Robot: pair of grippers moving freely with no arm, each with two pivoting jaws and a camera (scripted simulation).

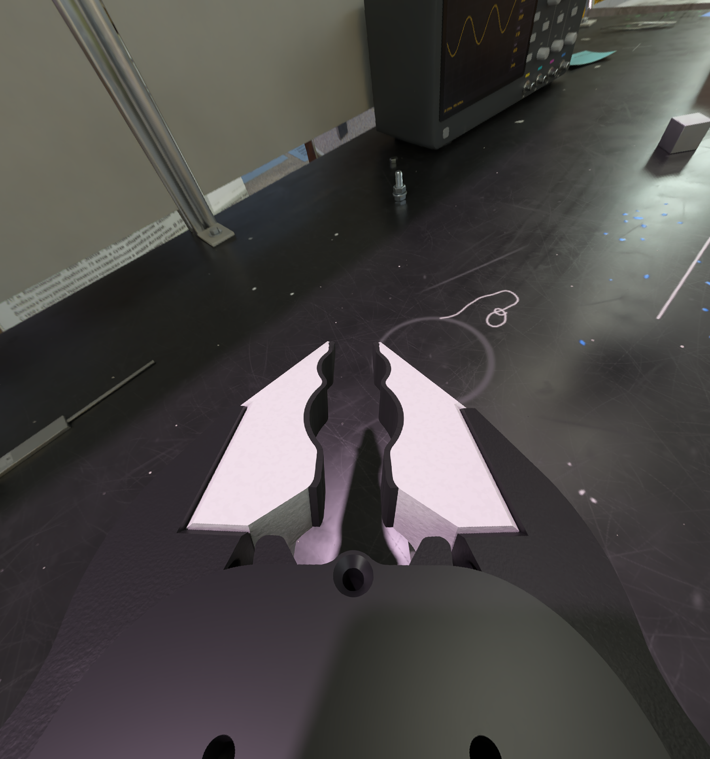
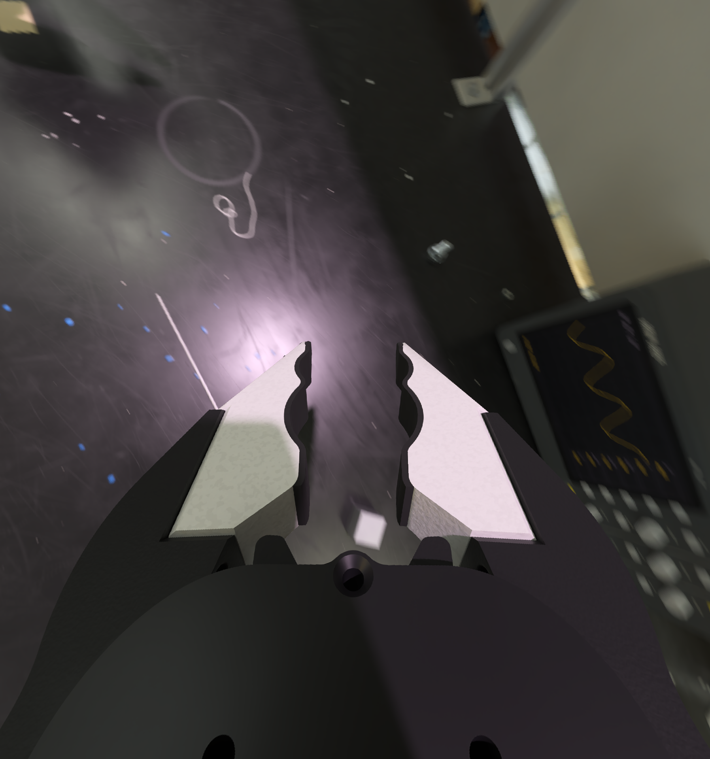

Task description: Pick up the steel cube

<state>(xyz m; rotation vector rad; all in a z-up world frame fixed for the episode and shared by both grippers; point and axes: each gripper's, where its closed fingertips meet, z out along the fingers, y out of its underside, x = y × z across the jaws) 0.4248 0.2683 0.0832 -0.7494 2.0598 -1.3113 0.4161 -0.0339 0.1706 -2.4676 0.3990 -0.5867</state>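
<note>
Here, in the right wrist view, the right gripper hung spread above the bench, holding nothing. The cube showed low in frame centre, back between the finger roots, small and blurred, so probably well below. Risk: closing at this height would catch air; a blurred descent could clip a cube edge and knock it away. The scope stood at right, near enough to foul a sideways correction.

In the left wrist view, the left gripper sat narrowly parted, empty, low over the bench. Farther off, the cube rested at upper right, well apart from a bolt at upper centre.
</note>
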